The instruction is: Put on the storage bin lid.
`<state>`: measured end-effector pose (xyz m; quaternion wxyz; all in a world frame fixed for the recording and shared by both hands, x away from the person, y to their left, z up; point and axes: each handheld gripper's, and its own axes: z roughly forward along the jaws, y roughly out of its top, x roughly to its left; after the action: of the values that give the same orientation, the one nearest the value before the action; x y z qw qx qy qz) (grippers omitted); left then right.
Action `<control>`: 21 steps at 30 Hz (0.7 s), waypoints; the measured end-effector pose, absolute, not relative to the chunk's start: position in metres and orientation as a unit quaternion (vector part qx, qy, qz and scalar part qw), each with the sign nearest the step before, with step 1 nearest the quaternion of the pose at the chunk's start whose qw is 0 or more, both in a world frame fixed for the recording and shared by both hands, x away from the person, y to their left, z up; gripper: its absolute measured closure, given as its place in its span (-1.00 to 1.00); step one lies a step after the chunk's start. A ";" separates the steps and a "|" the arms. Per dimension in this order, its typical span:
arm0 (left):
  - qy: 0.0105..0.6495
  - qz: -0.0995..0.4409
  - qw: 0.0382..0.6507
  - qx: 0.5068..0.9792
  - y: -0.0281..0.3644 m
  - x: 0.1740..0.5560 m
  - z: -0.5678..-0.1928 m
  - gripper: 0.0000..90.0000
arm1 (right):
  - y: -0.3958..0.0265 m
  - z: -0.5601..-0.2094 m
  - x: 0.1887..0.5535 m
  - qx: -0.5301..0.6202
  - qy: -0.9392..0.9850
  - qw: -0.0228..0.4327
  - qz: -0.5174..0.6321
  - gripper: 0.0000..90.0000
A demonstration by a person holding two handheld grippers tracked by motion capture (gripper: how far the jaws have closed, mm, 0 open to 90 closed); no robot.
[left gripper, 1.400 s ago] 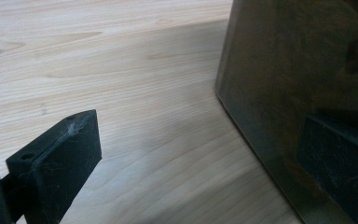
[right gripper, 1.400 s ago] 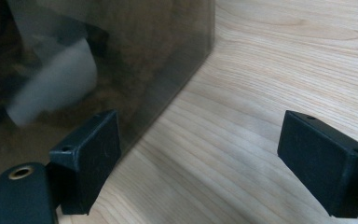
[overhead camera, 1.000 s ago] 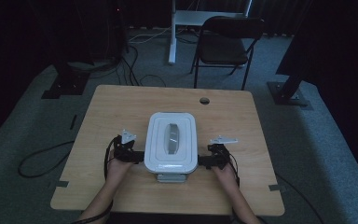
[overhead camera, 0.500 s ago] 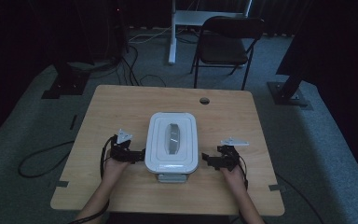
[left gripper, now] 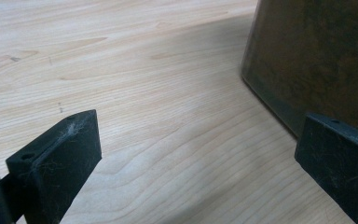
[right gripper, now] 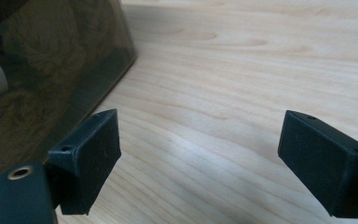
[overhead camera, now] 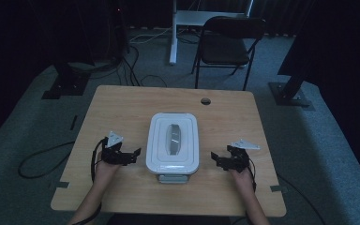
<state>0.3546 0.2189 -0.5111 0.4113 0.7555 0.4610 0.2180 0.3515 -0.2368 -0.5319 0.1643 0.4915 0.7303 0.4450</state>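
A white lidded box (overhead camera: 174,143) with a grey handle on its lid stands in the middle of the wooden table (overhead camera: 122,110). My left gripper (overhead camera: 133,153) rests low at the box's left side, open, with bare wood between its jaws. In the left gripper view the box's dark translucent wall (left gripper: 317,60) stands at the right. My right gripper (overhead camera: 215,159) is open a short way off the box's right side. The same dark box wall (right gripper: 46,65) is at the left in the right gripper view.
A round cable hole (overhead camera: 206,101) sits near the table's far edge. Behind the table stand a black folding chair (overhead camera: 227,44) and a white desk leg (overhead camera: 173,33). Cables (overhead camera: 42,159) trail on the floor at the left, and black stand bases (overhead camera: 290,93) flank the table.
Both grippers have let go of the box sides and drawn outward. The right one has moved farther to the right; the left has backed off slightly.
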 end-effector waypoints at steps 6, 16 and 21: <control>0.445 0.230 0.423 0.755 0.223 0.349 -0.509 -0.98 | -0.241 -0.523 0.344 0.474 0.715 0.185 0.479 -0.73; 0.446 0.234 0.428 0.750 0.236 0.340 -0.509 -0.98 | -0.250 -0.528 0.338 0.487 0.718 0.192 0.459 -0.73; 0.446 0.234 0.432 0.748 0.247 0.334 -0.510 -0.98 | -0.260 -0.532 0.333 0.498 0.712 0.202 0.453 -0.73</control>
<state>0.3337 0.2472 -0.5104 0.4318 0.7484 0.4456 0.2342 0.3326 -0.2598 -0.5320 0.2022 0.4978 0.7117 0.4526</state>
